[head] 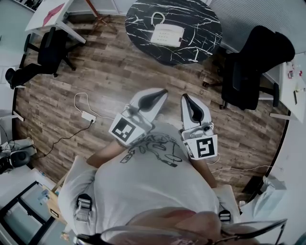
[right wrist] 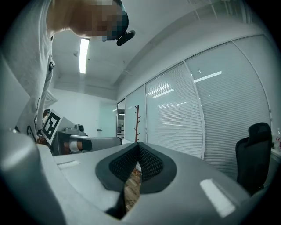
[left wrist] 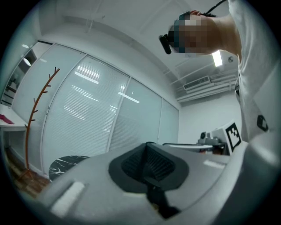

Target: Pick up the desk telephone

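The white desk telephone [head: 167,34] with its coiled cord lies on a round black marble table [head: 201,24] at the top of the head view, well beyond both grippers. My left gripper [head: 164,92] is held over the wooden floor in front of the person's chest, shut with nothing in it. My right gripper [head: 184,97] is beside it, also shut and empty. In the left gripper view the jaws [left wrist: 146,154] meet, with part of the marble table [left wrist: 66,165] at lower left. The right gripper view shows the closed pads [right wrist: 137,159] and wall blinds behind.
A black office chair [head: 253,67] stands right of the table, another chair [head: 50,48] at upper left by a white desk [head: 50,14]. A power strip with cable [head: 88,116] lies on the floor to the left. A coat stand [left wrist: 37,110] is near the blinds.
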The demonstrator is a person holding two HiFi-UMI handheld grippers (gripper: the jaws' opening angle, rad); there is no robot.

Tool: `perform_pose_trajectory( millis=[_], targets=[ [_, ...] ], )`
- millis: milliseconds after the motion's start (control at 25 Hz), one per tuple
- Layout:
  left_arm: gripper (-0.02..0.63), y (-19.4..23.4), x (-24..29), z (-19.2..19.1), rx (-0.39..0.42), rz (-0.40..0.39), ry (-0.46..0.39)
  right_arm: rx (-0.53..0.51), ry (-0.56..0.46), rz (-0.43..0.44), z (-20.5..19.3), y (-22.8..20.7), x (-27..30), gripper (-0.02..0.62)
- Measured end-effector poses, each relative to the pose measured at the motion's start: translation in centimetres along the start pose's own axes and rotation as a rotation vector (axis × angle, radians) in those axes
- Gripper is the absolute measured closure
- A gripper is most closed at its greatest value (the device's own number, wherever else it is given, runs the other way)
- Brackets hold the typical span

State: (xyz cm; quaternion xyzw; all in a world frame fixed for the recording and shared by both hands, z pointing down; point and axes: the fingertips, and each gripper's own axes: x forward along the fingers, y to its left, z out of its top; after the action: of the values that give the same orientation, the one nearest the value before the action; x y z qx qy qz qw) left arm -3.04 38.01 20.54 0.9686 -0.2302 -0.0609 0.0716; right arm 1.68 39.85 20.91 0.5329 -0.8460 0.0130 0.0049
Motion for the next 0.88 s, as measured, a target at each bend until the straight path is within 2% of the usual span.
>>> perform_pose_trajectory(
  millis=[160,400,600,880],
  targets=[
    [0.603,1.8,0.6,-0.3,-0.022,0.01,0.015,0.0,0.008,0.006,-0.4,-0.3,1.6,0.591],
    [0.604,7.2,2.9,-1.1,-0.027,-0.01,0.01,-0.012,0.024,-0.017,-1.4,-2.3,6.5,0.591],
    [0.604,13.3,6.2,-0.8,-0.036,-0.04,0.017,0.016,0.005,-0.072,-1.0,-5.7,12.9,0.591],
    [0.603,23.4,10.2,1.9,-0.027,-0.067,0.005,-0.006,-0.003,-0.087,0.1,-9.2,23.3,0.591]
  ],
)
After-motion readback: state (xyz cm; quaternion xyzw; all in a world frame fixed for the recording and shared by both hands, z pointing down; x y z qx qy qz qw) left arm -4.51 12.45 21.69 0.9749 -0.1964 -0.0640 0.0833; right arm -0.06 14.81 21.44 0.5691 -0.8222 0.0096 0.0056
